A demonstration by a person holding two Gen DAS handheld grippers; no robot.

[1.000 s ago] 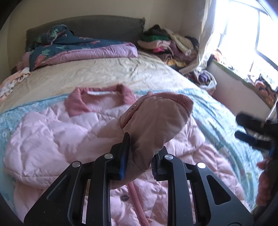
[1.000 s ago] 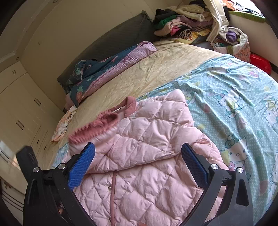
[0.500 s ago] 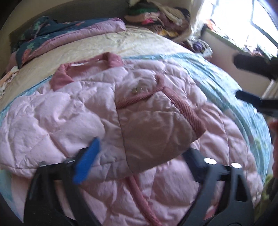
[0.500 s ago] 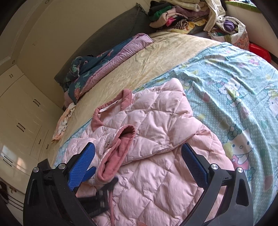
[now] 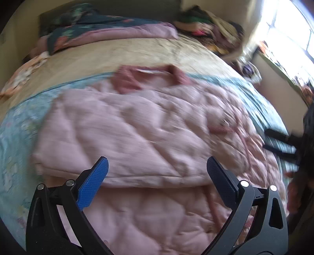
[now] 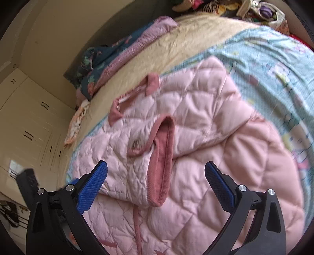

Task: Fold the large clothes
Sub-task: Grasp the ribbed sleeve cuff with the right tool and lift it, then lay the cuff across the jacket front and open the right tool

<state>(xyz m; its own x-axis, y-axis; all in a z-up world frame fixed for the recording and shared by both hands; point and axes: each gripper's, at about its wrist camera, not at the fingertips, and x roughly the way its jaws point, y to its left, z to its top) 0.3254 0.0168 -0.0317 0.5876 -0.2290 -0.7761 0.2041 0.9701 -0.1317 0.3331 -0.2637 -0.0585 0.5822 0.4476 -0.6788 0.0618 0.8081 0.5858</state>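
A light blue cartoon-print sheet (image 6: pixel 261 58) covered the near part of the bed, with a cream bedspread (image 6: pixel 196 37) beyond it. A dark floral quilt with a mauve lining (image 5: pixel 109 33) lay bunched against the grey headboard (image 5: pixel 129 11). Loose clothes (image 5: pixel 212 27) were heaped in the far corner by the bright window (image 5: pixel 294 35). Cream wardrobe doors with dark handles (image 6: pixel 29 117) lined one wall, and a small patterned cloth (image 6: pixel 76 123) lay at the bed's edge.

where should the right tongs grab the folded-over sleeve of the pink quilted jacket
Grip the sleeve's darker pink ribbed cuff, coming down from the near hem side. The cuff's firm edge lies on top of the pink quilted jacket, opening towards the open right tongs.
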